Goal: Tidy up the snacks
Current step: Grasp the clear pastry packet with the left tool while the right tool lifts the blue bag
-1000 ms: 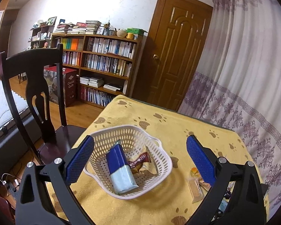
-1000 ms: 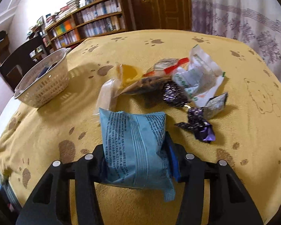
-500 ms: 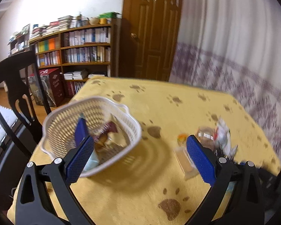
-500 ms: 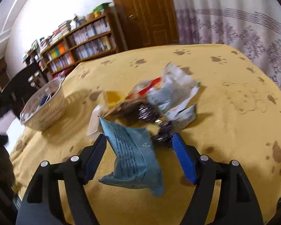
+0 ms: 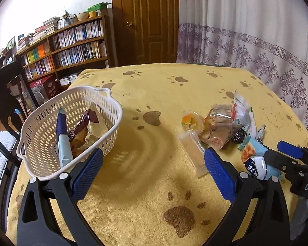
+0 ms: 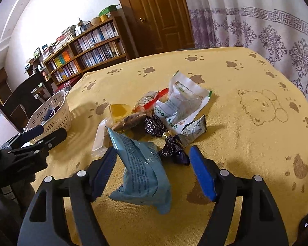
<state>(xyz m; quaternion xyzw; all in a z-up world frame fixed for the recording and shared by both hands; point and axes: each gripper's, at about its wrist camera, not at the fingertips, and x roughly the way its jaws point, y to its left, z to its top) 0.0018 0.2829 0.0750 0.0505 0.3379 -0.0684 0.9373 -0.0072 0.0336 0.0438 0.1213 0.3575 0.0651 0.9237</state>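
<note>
A white perforated basket [image 5: 110,121] stands on the left of the yellow paw-print cloth and holds a blue-and-white bar [image 5: 62,141] and a brown wrapper [image 5: 84,123]. My left gripper [image 5: 152,164] is open over bare cloth between the basket and the snack pile [image 5: 217,127]. In that pile are an orange jelly cup [image 5: 192,121], a clear stick packet [image 5: 193,149] and a white packet [image 6: 180,102]. My right gripper [image 6: 153,170] is open. A light blue packet [image 6: 141,170] rests on the cloth between its jaws, leaning on the left pad. Dark purple candies [image 6: 174,151] lie just beyond.
A dark wooden chair [image 5: 4,94] stands by the table's left edge, behind the basket [image 6: 53,112]. Bookshelves, a wooden door and a patterned curtain [image 5: 256,41] surround the table. The left gripper [image 6: 49,133] shows at the right view's left side.
My right gripper opened and let go of the light blue packet, which now sits loose between the jaws. My left gripper swung right, from over the basket toward the snack pile.
</note>
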